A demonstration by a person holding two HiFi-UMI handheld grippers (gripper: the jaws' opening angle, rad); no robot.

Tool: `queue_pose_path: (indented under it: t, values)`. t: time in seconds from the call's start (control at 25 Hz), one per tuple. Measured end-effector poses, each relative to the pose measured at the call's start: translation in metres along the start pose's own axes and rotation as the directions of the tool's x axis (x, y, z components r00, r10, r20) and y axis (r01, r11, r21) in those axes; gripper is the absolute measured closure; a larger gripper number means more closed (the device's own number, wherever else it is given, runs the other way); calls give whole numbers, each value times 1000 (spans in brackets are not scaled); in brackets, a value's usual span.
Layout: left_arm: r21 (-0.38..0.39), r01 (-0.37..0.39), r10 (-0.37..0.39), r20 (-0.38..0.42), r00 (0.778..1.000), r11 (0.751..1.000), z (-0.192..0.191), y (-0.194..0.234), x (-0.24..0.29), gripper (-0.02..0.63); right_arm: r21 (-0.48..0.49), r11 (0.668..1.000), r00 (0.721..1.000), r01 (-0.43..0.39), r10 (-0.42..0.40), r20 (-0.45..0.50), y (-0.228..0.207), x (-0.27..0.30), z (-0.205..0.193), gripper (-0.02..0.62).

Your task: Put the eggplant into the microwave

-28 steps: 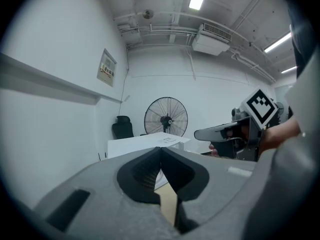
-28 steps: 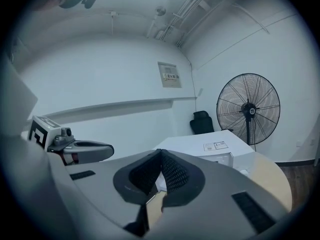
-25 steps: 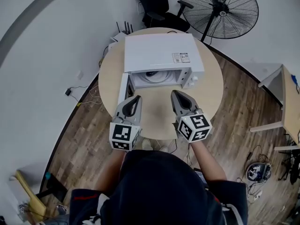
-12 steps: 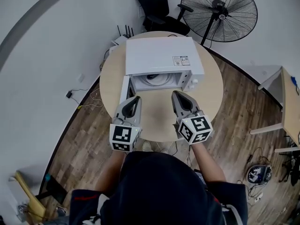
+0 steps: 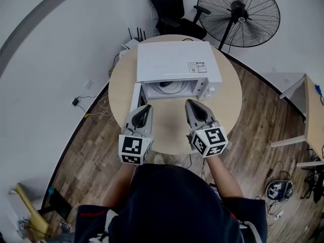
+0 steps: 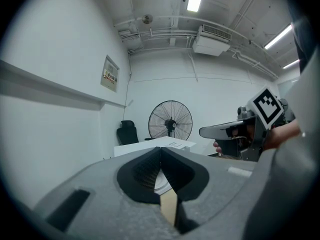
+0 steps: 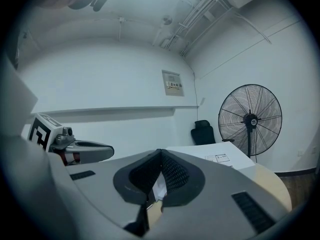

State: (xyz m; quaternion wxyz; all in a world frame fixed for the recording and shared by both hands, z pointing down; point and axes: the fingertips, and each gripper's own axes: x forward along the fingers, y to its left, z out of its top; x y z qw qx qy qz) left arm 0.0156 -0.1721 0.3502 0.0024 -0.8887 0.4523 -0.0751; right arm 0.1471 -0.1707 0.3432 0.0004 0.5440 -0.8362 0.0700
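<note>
Hovering Empty-Jawed, No Eggplant in Sight

The left hand-held gripper [image 5: 146, 107] and right hand-held gripper [image 5: 190, 103], two in all, hang over the desk [image 5: 169, 135], jaws pressed together on nothing. Beyond stands one microwave [image 5: 172, 59], its door [image 5: 134, 96] open just beside the left one; a careless sideways swing could knock it. Whether the eggplant lies inside, I cannot tell. Farthest: one fan [image 5: 242, 15], one chair [image 5: 169, 4].

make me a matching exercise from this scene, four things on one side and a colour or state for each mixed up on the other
1 microwave
2 fan
3 table
4 right gripper

a shut, empty
b round, tan
c white, door open
d black, on the floor

Pairs: 1-c, 2-d, 3-b, 4-a
</note>
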Motion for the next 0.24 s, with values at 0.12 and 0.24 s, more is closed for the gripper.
queue_pose_path:
  t: [0.12, 0.24]
  values:
    - [1, -1, 1, 0, 1000, 1000, 0, 0, 2, 589, 3, 1000, 1000, -2, 2, -4, -1, 1, -2, 584]
    - [5, -4, 4, 1, 1000, 1000, 0, 0, 3, 589, 6, 1000, 1000, -3, 3, -7, -3, 2, -2, 584]
